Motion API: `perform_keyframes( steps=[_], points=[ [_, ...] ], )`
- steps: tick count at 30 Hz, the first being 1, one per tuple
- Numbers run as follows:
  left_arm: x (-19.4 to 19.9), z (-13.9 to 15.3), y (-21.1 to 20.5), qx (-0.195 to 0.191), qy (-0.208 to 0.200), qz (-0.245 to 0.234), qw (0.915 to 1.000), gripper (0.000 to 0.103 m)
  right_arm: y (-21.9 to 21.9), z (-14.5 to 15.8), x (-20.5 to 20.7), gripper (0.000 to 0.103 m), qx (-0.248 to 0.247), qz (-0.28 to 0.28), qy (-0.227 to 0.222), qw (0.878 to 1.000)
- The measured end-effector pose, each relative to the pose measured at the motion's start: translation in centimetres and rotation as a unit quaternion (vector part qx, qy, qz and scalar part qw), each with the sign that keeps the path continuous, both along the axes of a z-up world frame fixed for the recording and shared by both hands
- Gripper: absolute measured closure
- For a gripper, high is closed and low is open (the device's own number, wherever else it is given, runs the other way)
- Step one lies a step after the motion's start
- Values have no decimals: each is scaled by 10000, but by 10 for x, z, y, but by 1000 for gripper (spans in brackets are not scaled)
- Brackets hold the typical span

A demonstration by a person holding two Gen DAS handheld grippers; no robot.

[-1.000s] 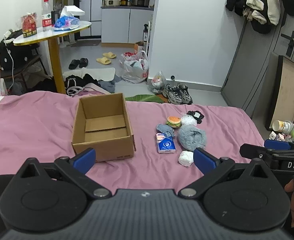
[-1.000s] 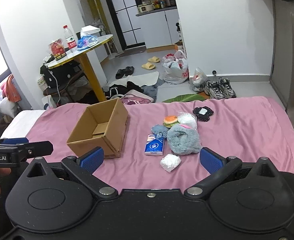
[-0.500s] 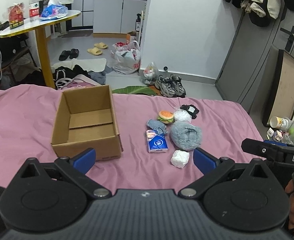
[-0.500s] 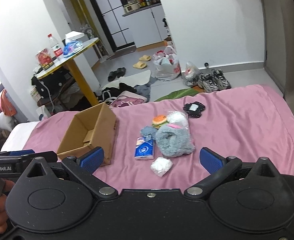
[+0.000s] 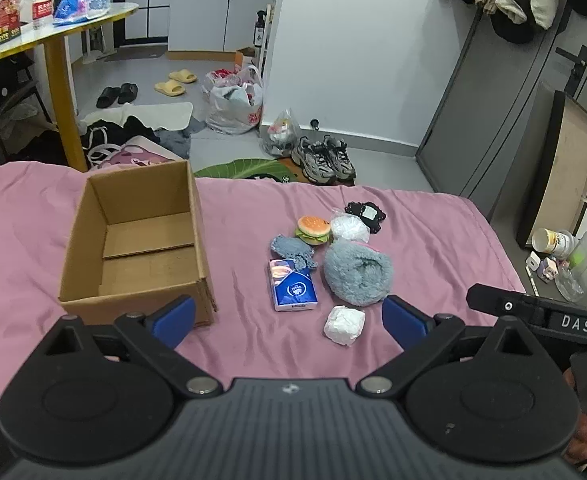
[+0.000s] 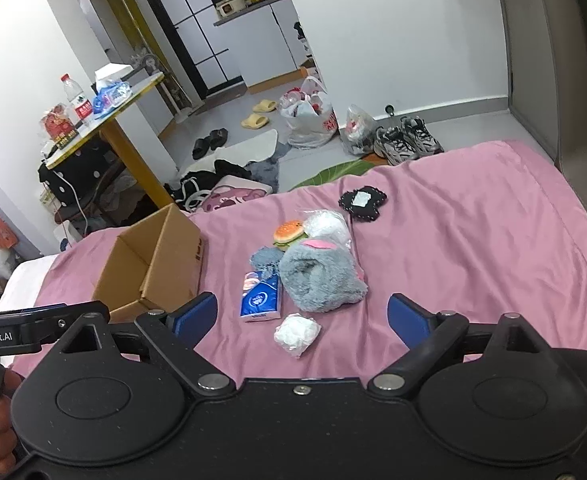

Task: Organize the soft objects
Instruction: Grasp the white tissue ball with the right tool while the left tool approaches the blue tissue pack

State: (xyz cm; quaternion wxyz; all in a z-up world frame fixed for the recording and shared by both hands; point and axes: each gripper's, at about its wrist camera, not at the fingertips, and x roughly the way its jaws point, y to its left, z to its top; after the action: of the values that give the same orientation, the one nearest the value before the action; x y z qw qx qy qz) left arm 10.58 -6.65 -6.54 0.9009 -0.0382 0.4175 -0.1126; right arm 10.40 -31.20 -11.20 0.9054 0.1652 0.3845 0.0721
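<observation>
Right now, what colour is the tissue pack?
Blue and white tissue pack, clearest in the left wrist view.

Soft objects [image 6: 319,276] cluster beside cardboard box [image 6: 153,264].

Ahead of the gripper: brown cardboard box [image 5: 133,248], pink bedsheet [image 5: 433,240], grey fluffy toy [image 5: 357,276], blue-and-white tissue pack [image 5: 293,290], black lace-edged pad [image 5: 365,213].

Home bedroom, pink bed [image 5: 433,240], slippers [image 5: 175,82], kitchen cabinets [image 5: 221,12]
</observation>
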Motion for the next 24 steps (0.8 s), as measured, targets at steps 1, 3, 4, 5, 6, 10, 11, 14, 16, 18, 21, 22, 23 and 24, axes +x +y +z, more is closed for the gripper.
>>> perform_keyframes(
  steps=[1,3,4,5,6,10,11,14,16,18,21,22,23,24],
  points=[
    [2,-2,-1,-4,25,-10,10000,5,-1,-2,2,11,44,-8,27,10000],
    [6,-6,-3,-28,99,-17,9999,9,-4,-6,5,11,143,-33,105,9998],
    [9,-9,-4,-40,137,-18,9999,9,-5,-9,8,14,190,-53,151,9997],
    [11,-12,-6,-50,169,-16,9998,10,-6,-12,10,22,239,-54,206,9995],
    [14,-15,-8,-52,194,-14,9998,12,-7,-15,12,26,289,-55,285,9992],
    [25,-27,-13,-85,346,-9,9994,23,-11,-28,22,34,520,-86,524,9972],
    [28,-29,-14,-93,381,2,9992,26,-11,-29,24,34,578,-69,537,9969],
    [37,-38,-19,-82,470,24,9989,27,-6,-38,32,34,560,-12,646,9963],
    [43,-43,-22,-71,520,41,9986,28,-4,-44,38,34,577,20,759,9954],
    [49,-48,-25,-49,558,62,9984,30,-2,-50,43,34,680,67,852,9940],
    [57,-55,-30,7,595,95,9982,32,3,-59,50,34,712,122,1000,9924],
    [59,-57,-31,57,585,108,9982,32,6,-62,52,34,676,138,1050,9921],
    [61,-58,-32,105,579,122,9982,32,9,-66,55,34,635,147,1106,9917],
    [62,-60,-33,125,590,129,9981,32,12,-69,57,34,612,168,1151,9913]
  ],
)
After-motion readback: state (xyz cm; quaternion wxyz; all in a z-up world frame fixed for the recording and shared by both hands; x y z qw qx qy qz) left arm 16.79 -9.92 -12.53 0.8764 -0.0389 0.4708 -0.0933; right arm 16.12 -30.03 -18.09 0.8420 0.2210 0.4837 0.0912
